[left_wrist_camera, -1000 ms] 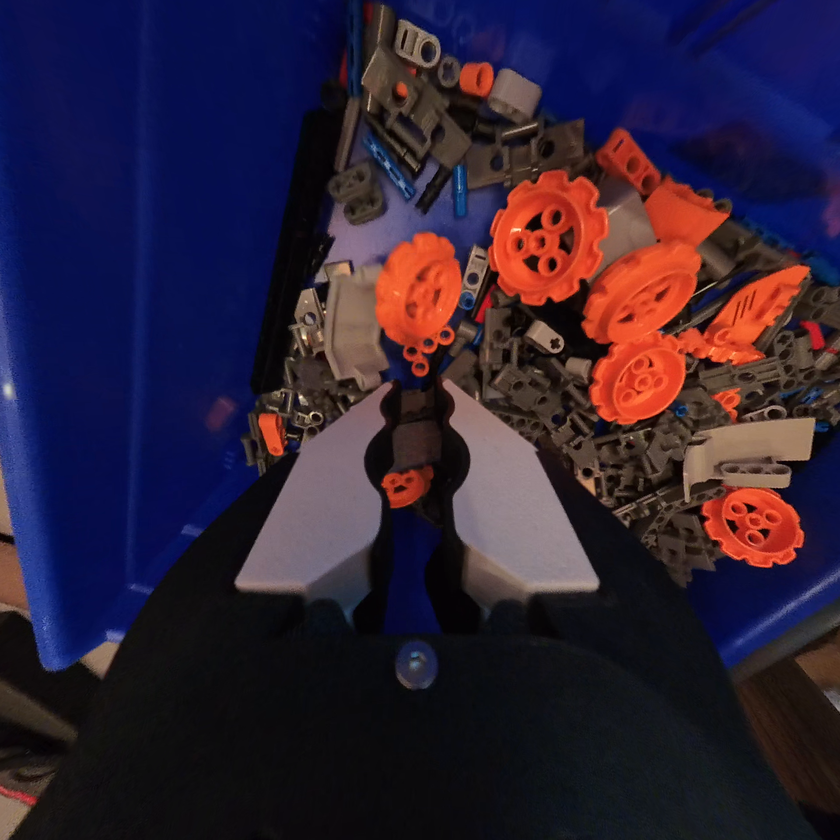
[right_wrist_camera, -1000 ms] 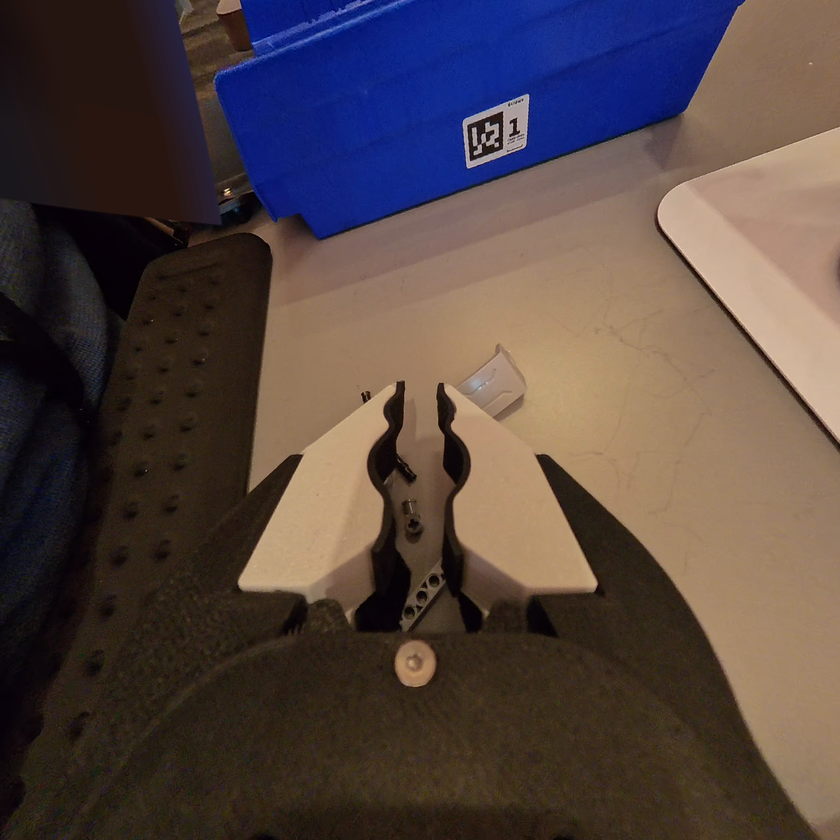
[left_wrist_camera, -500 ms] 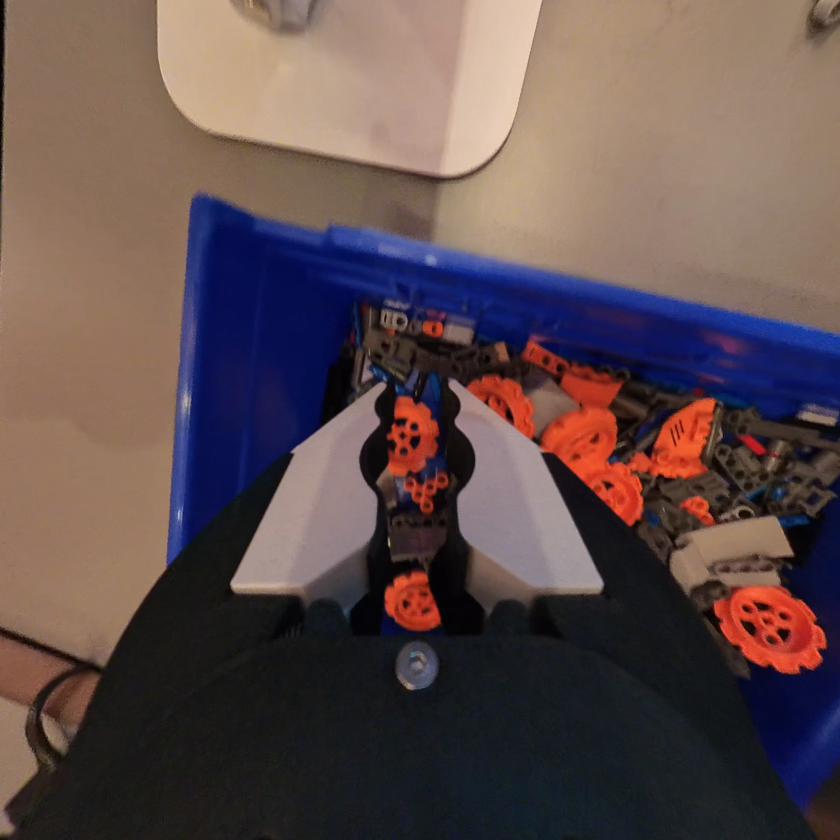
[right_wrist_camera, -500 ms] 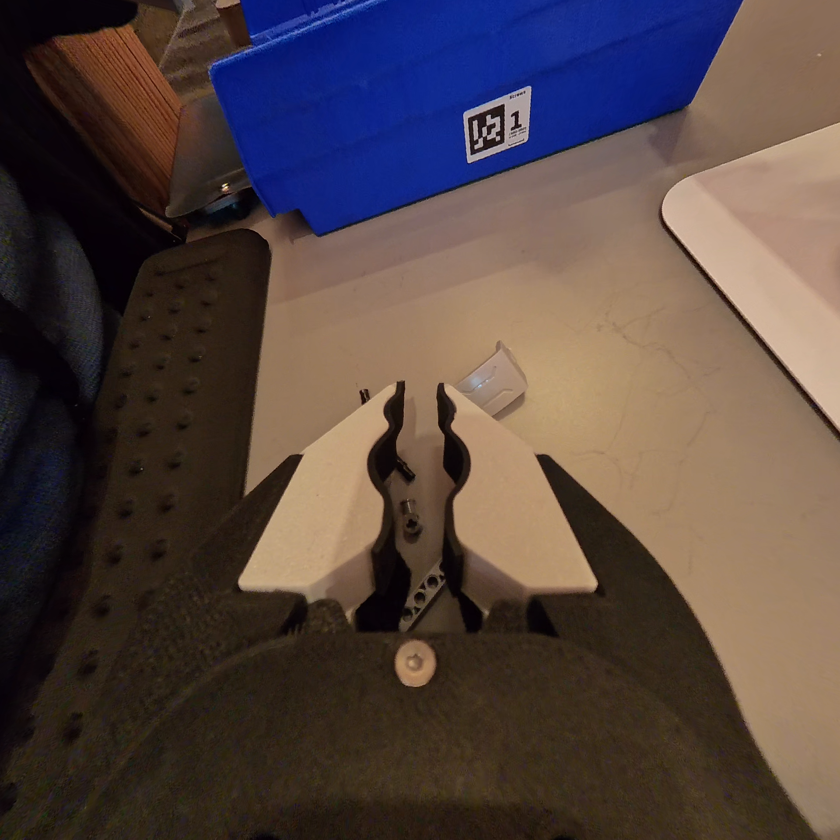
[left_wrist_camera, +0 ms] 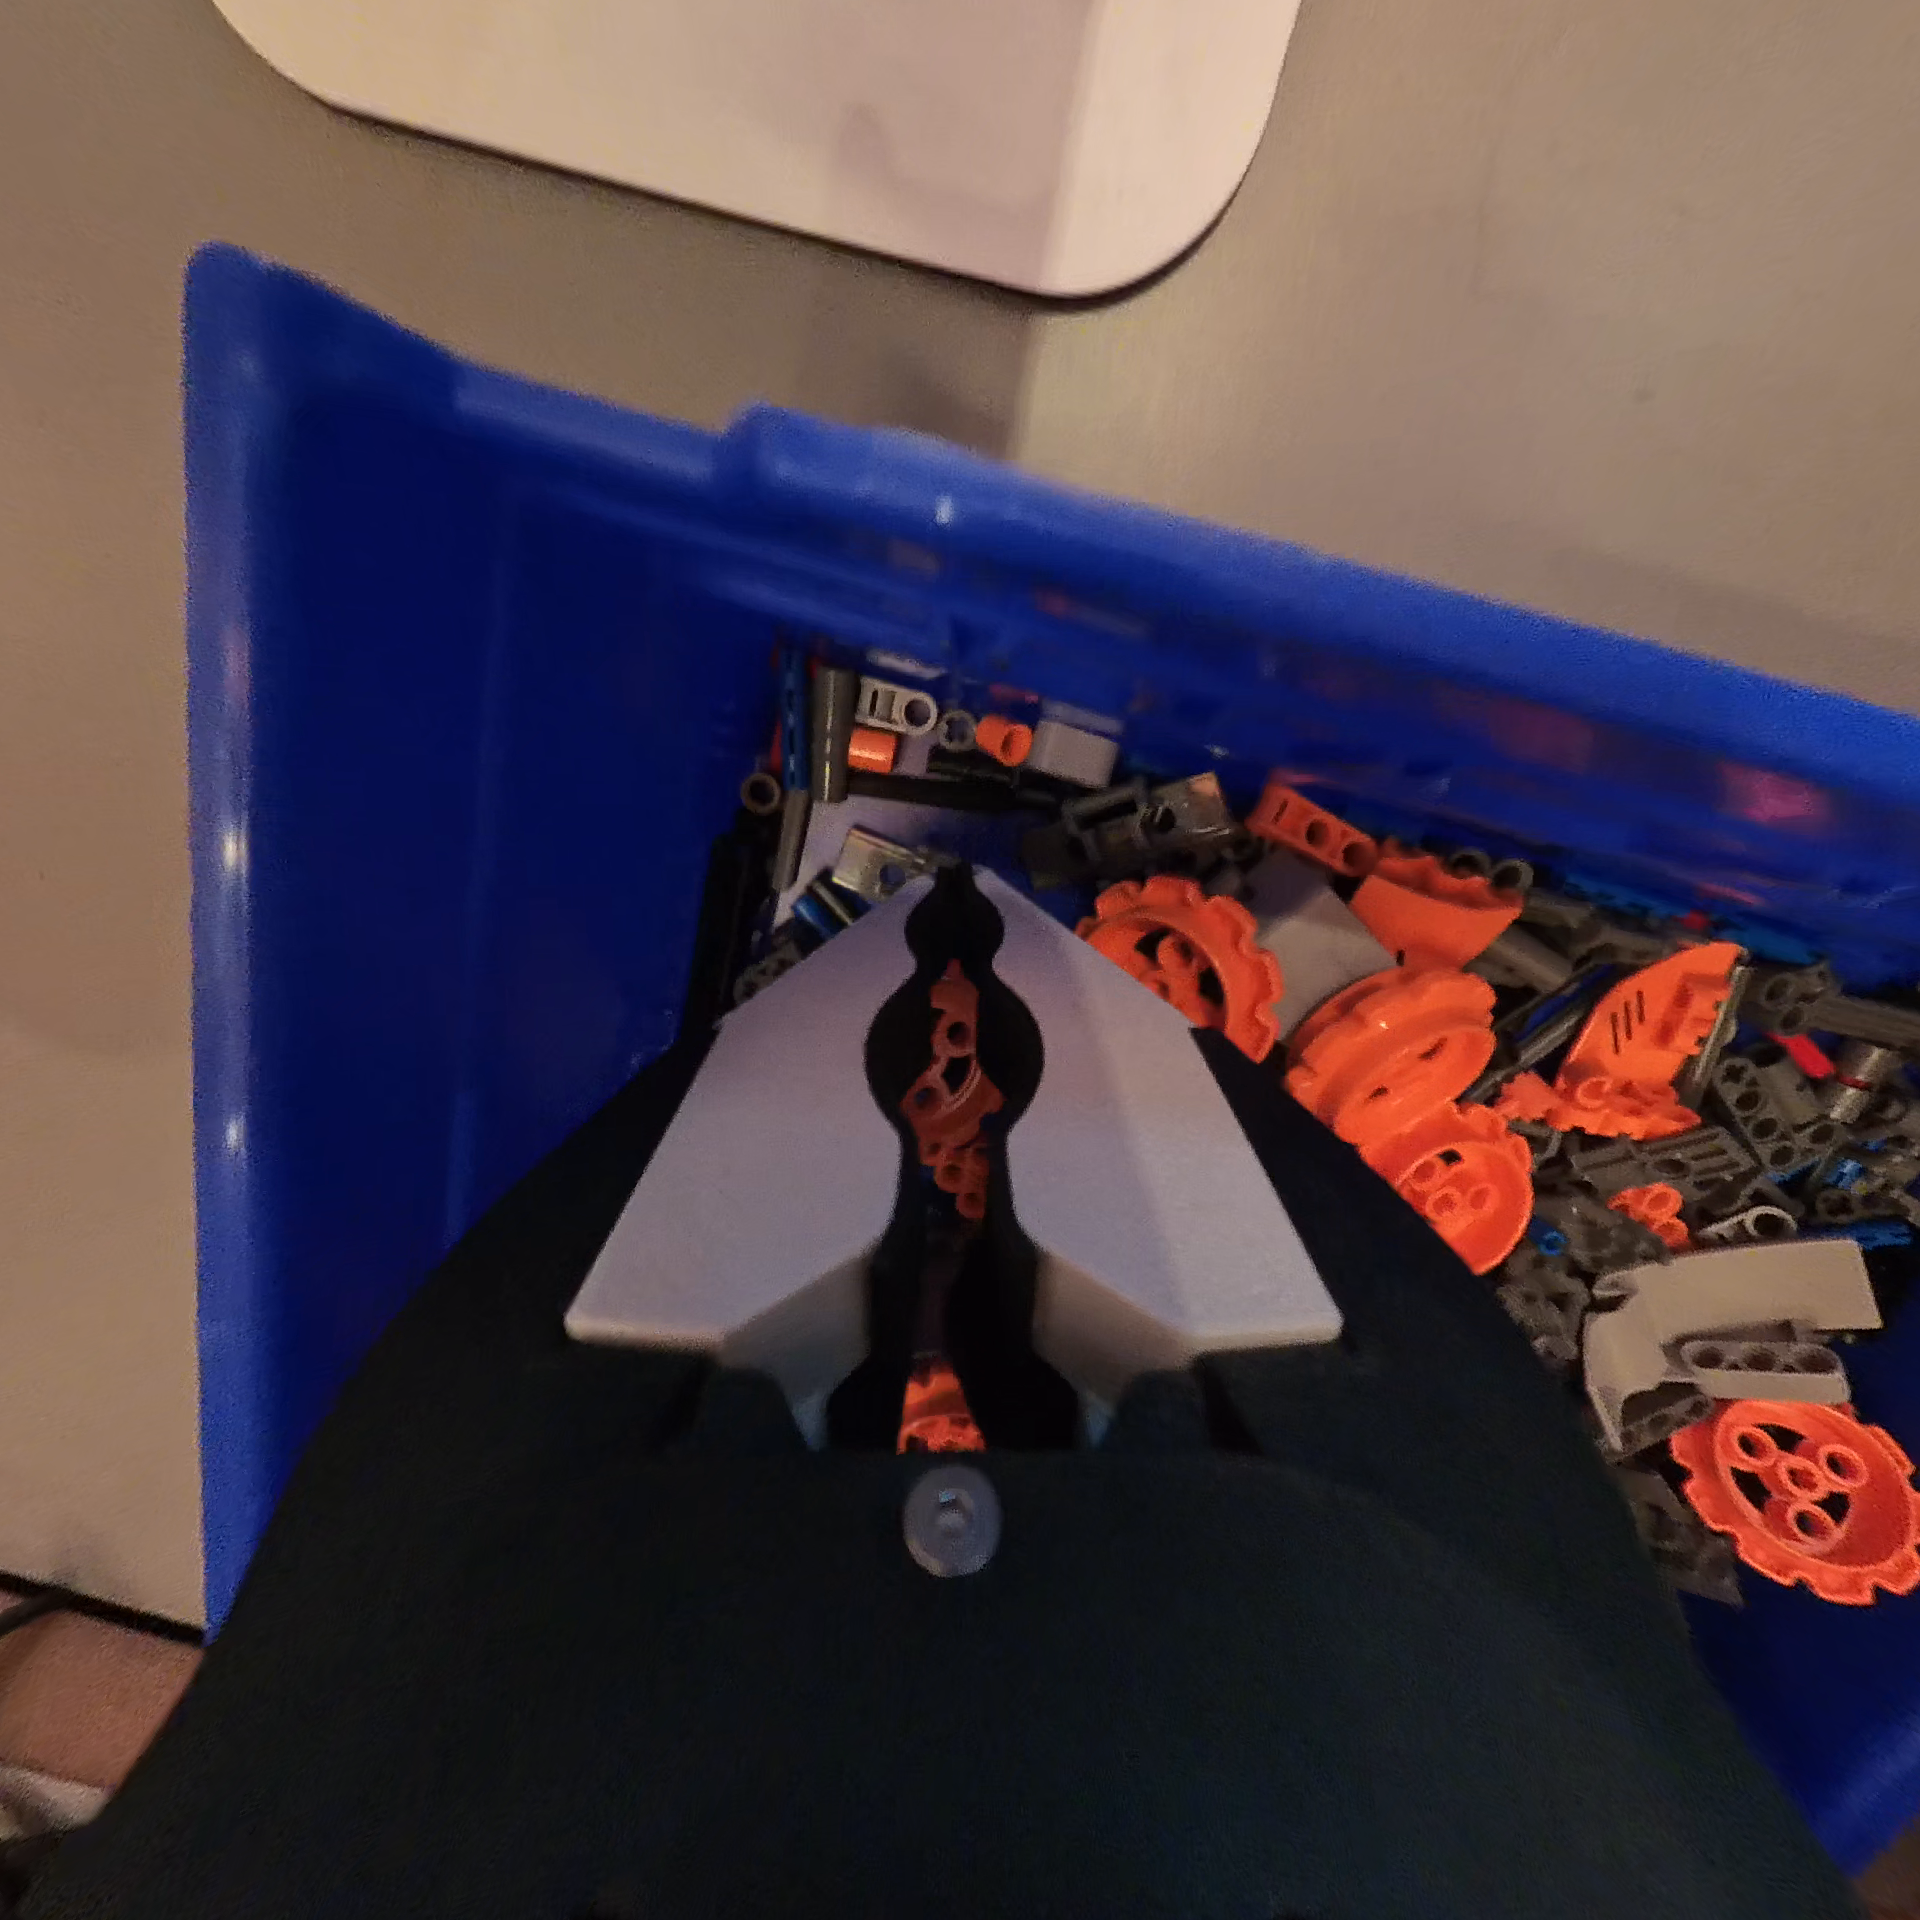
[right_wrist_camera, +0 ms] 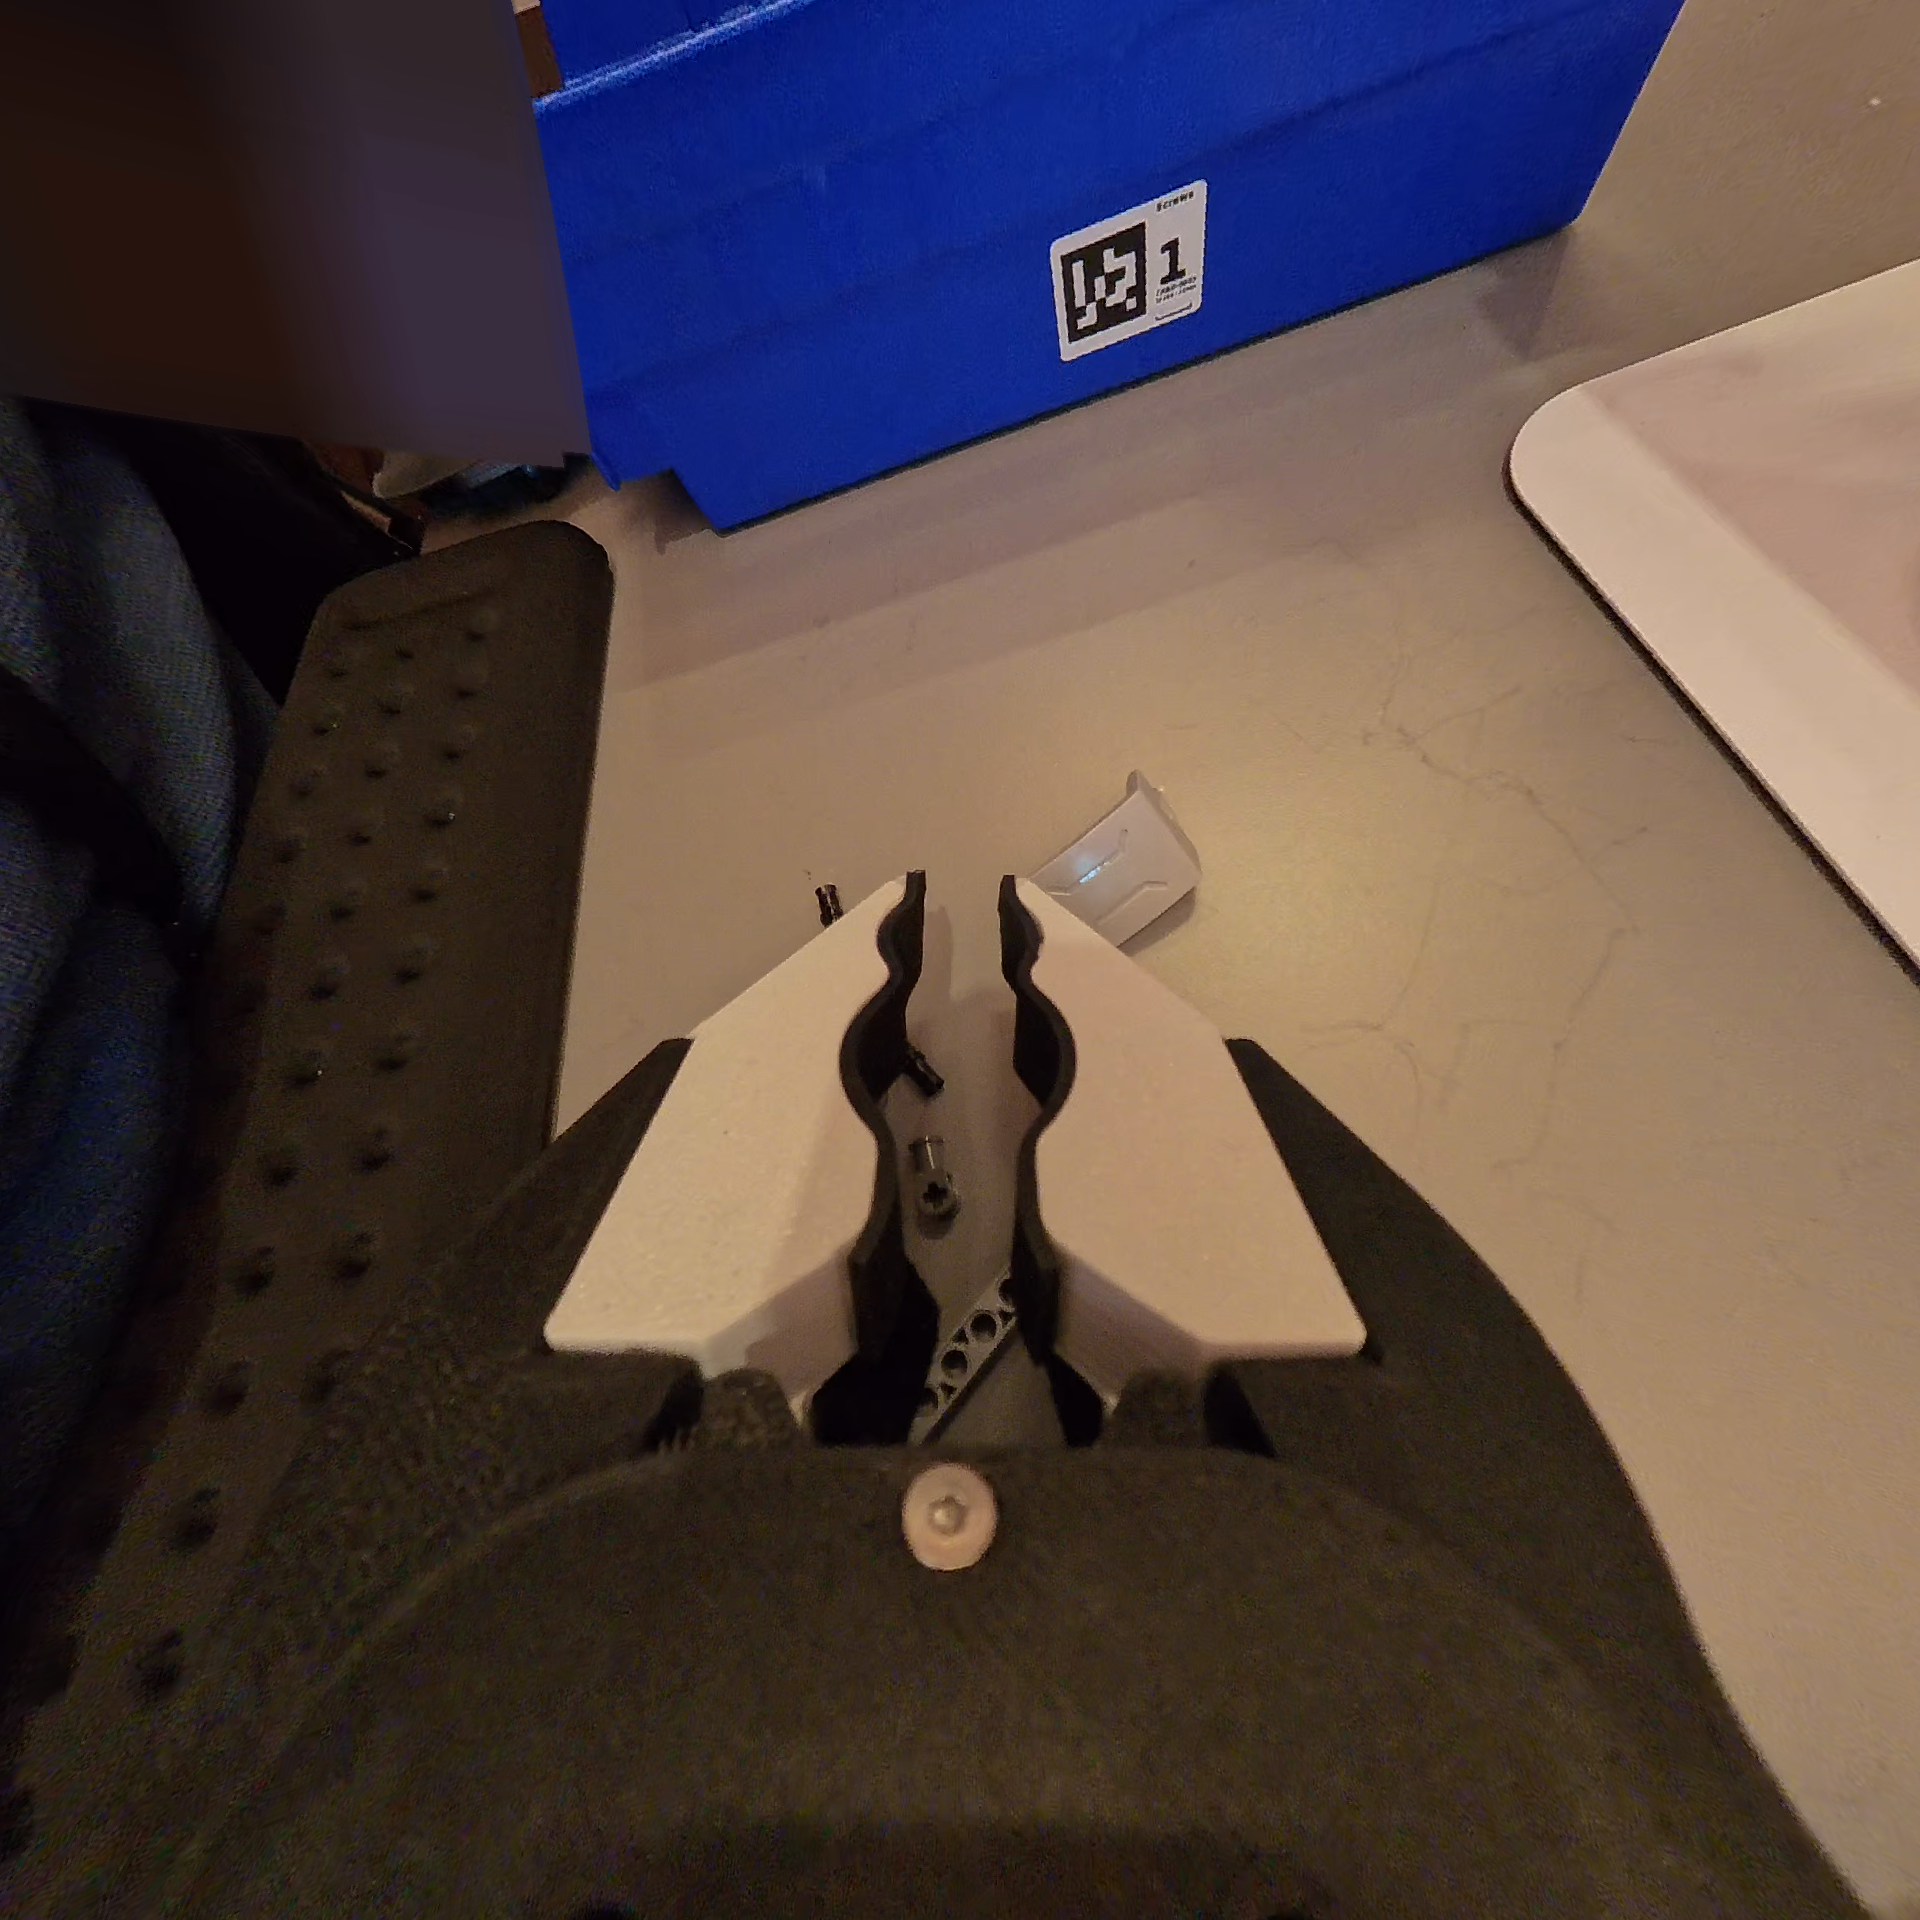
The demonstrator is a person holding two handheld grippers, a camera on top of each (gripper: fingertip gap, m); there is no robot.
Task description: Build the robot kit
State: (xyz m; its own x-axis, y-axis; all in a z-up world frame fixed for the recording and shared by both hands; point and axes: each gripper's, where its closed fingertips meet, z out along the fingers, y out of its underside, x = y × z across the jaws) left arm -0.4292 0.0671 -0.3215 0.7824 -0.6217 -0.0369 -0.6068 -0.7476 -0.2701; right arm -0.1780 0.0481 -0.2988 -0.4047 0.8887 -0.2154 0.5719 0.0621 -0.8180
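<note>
My left gripper (left_wrist_camera: 954,883) is over the left end of a blue bin (left_wrist_camera: 468,831). Its jaws meet at the tips and are shut on an orange toothed wheel (left_wrist_camera: 951,1049), which sits edge-on in the hollow between the pads. More orange wheels (left_wrist_camera: 1392,1049) and grey parts (left_wrist_camera: 1725,1320) lie heaped in the bin to the right. My right gripper (right_wrist_camera: 958,894) hovers low over the grey table (right_wrist_camera: 1351,675), jaws slightly apart and empty. Between them on the table I see a black pin (right_wrist_camera: 922,1070), a grey bush (right_wrist_camera: 933,1179) and a grey holed beam (right_wrist_camera: 971,1340).
A light grey curved panel (right_wrist_camera: 1122,862) and another black pin (right_wrist_camera: 828,896) lie just past the right fingertips. A blue bin with a marker sticker (right_wrist_camera: 935,208) stands beyond them. A white tray (right_wrist_camera: 1766,520) is at the right, and a black studded pad (right_wrist_camera: 343,935) at the left. The white tray (left_wrist_camera: 831,104) also lies beyond the bin. Left tips to right tips: about 25 centimetres.
The left gripper rose from deep in the bin, and its jaws closed from a narrow gap onto the orange wheel. The right gripper stayed put.
</note>
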